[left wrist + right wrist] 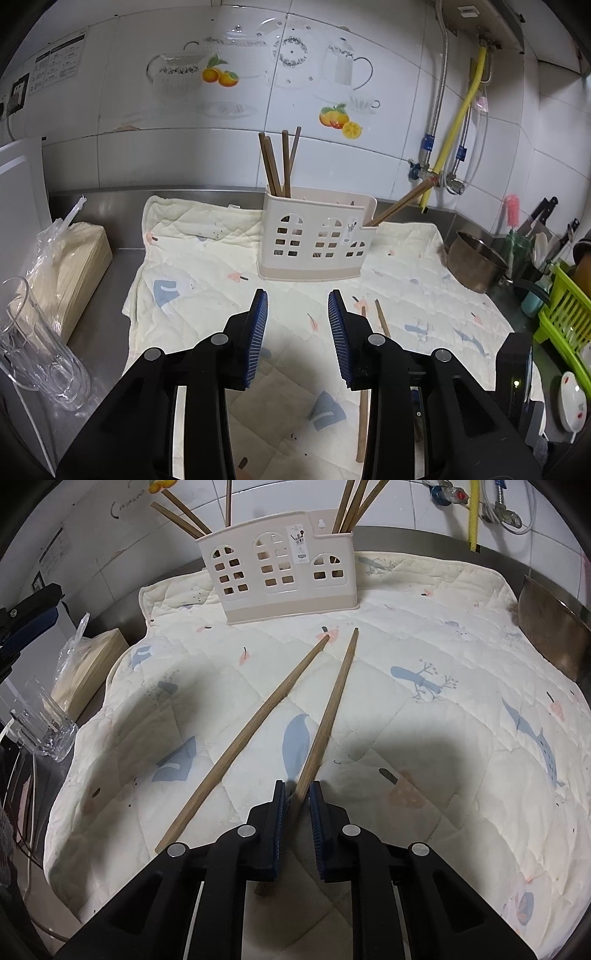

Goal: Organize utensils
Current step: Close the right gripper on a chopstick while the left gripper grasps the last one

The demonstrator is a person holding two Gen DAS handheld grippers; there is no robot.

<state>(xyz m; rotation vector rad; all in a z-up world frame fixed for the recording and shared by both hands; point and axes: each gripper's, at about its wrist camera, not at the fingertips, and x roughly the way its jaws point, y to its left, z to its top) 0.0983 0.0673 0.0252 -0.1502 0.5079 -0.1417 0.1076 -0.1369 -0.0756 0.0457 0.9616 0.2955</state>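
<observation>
Wooden chopsticks stand in the holder (284,572) at the cloth's (424,738) back edge, some in its left compartment, some in its right. Two more lie on the cloth nearer the front, fanning toward the holder. Over bare cloth, the left gripper (298,334) has its jaws partly apart with nothing between them. Left chopstick (243,742) lies free beside the right gripper (297,827), whose narrow jaws hold the right chopstick (332,709) near its thick end.
</observation>
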